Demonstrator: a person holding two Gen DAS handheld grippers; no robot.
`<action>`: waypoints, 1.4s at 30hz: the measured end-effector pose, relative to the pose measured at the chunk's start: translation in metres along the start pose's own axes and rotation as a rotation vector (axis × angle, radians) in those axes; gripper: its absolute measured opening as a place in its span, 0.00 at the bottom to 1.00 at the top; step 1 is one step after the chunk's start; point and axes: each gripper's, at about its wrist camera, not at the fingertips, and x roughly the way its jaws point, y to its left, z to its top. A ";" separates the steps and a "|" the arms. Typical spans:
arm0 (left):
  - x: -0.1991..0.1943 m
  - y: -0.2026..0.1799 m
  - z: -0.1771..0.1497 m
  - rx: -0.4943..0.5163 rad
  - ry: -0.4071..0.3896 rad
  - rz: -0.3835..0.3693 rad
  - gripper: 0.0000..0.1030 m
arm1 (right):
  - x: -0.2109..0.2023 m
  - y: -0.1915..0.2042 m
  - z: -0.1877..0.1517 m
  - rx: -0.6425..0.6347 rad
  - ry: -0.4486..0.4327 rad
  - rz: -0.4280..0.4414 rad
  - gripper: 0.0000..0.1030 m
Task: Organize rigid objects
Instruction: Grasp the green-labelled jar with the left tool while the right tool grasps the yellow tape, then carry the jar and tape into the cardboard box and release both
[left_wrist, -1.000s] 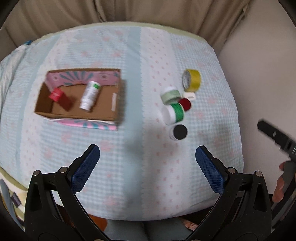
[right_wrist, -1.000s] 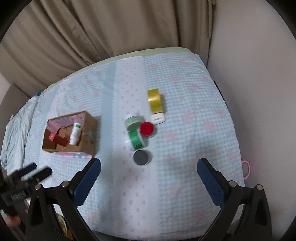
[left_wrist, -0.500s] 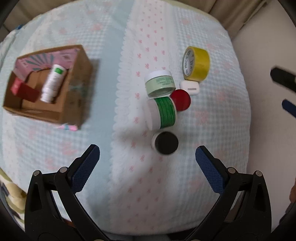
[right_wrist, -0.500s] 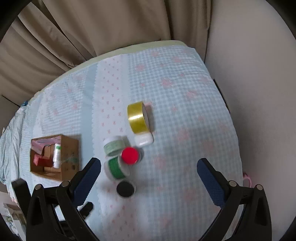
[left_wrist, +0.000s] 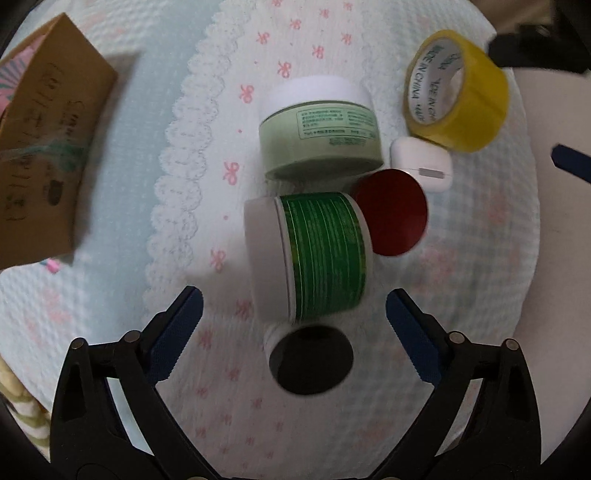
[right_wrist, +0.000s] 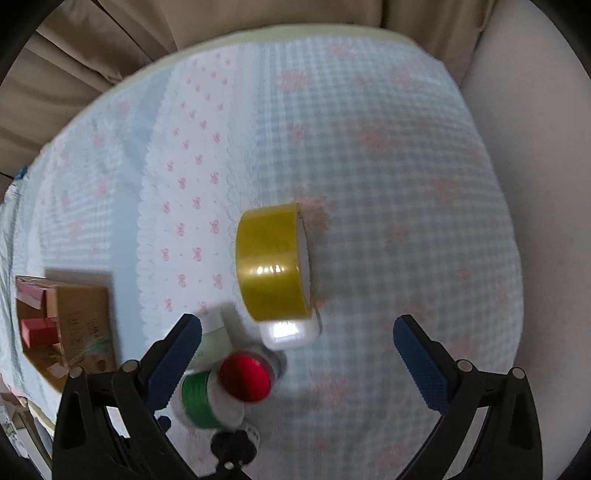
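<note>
Print inside tape roll (left_wrist: 439, 79): left wrist only

left wrist: overhead, close | right wrist: steeply down | shared: yellow tape roll (left_wrist: 458, 88)

A bed covered by a pale blue and white checked cover (right_wrist: 388, 155) with pink bow prints fills the scene. Beige curtains (right_wrist: 92, 40) hang in folds along its far side. On the right, a plain off-white wall (right_wrist: 535, 155) borders the bed.
</note>
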 end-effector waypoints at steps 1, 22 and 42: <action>0.003 0.000 0.001 -0.003 0.001 0.001 0.95 | 0.007 0.002 0.004 -0.003 0.008 -0.003 1.00; 0.023 -0.001 0.010 -0.007 -0.002 -0.025 0.57 | 0.045 0.006 0.014 -0.014 0.072 -0.034 0.37; -0.113 0.031 -0.005 0.046 -0.186 -0.113 0.51 | -0.096 0.015 -0.035 -0.022 -0.109 -0.041 0.37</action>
